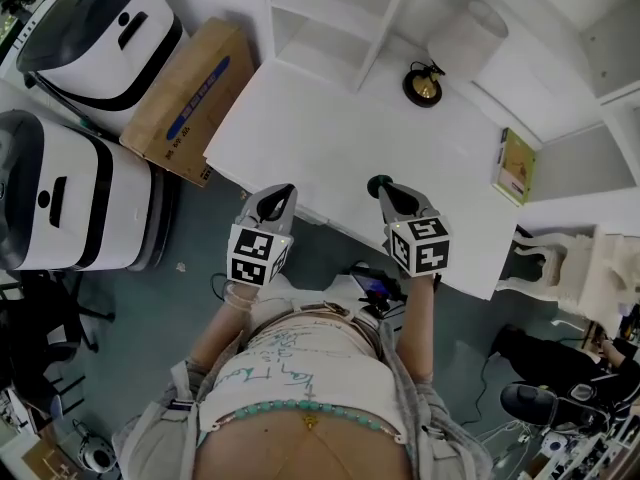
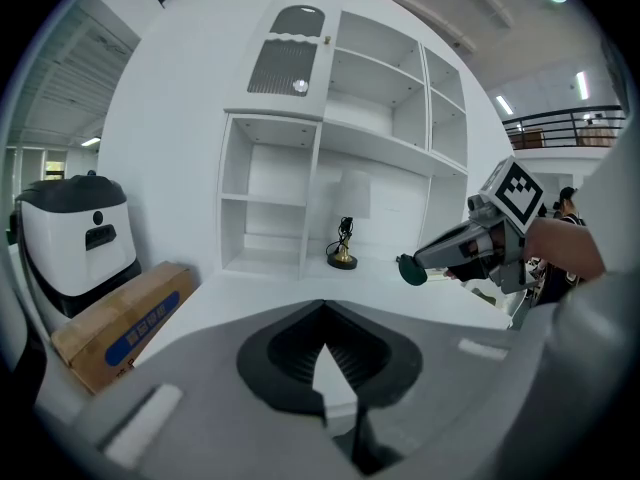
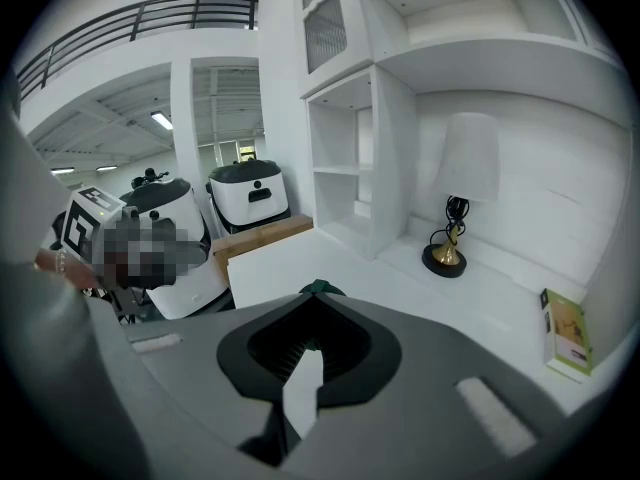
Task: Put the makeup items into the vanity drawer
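We find the right tongs (image 1: 386,190) closed narrow on a small dark green round makeup item (image 1: 378,181). The item is pinched at their tips above the near part of the white table (image 1: 330,138). The left tongs (image 1: 282,192) are closed together with nothing between them, at the table's near edge. A gold-based lamp (image 1: 424,85) and a green packet (image 1: 517,165) stand further back on the table.

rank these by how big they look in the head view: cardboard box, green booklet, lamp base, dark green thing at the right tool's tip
1. cardboard box, clearly largest
2. green booklet
3. lamp base, only slightly smaller than the booklet
4. dark green thing, smallest, only partly visible
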Tool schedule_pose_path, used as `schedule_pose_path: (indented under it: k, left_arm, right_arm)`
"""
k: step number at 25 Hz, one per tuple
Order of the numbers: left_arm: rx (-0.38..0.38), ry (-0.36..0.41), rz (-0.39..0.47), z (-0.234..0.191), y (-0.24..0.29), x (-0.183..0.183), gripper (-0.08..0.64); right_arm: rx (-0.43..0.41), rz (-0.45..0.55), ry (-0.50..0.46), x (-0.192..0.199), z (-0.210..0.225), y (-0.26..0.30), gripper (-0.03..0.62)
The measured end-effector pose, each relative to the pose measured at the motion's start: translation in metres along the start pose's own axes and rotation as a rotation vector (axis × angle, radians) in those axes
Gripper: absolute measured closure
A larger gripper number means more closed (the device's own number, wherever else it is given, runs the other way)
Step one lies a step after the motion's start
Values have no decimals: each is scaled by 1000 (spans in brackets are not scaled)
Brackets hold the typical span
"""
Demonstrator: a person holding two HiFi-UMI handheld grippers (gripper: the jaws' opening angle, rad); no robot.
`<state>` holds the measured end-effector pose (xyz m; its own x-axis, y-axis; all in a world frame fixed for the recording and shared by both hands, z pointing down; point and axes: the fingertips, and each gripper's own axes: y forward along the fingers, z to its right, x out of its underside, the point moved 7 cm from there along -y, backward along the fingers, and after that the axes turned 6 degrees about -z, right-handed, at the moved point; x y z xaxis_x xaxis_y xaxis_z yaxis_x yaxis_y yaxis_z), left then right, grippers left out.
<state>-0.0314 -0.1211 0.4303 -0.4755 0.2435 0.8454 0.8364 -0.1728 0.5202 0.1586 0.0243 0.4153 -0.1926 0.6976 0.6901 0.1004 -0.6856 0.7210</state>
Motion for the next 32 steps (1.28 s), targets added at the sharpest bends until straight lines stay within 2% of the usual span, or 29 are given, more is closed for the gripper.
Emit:
schedule_pose_path:
  k: [8,20,32]
  left_arm:
    - [-19,18,10,-21,-10,14,558]
    - [-40,7,-15,-42,-16,43,558]
    - [-31,-20,-107,-55,-4,77,558]
  right_arm:
    - [-1,-1,-12,2,-24,-3,563]
    - [23,-16,3,22,-42,-17,563]
    - [54,-37,59,49,-51,-30,563]
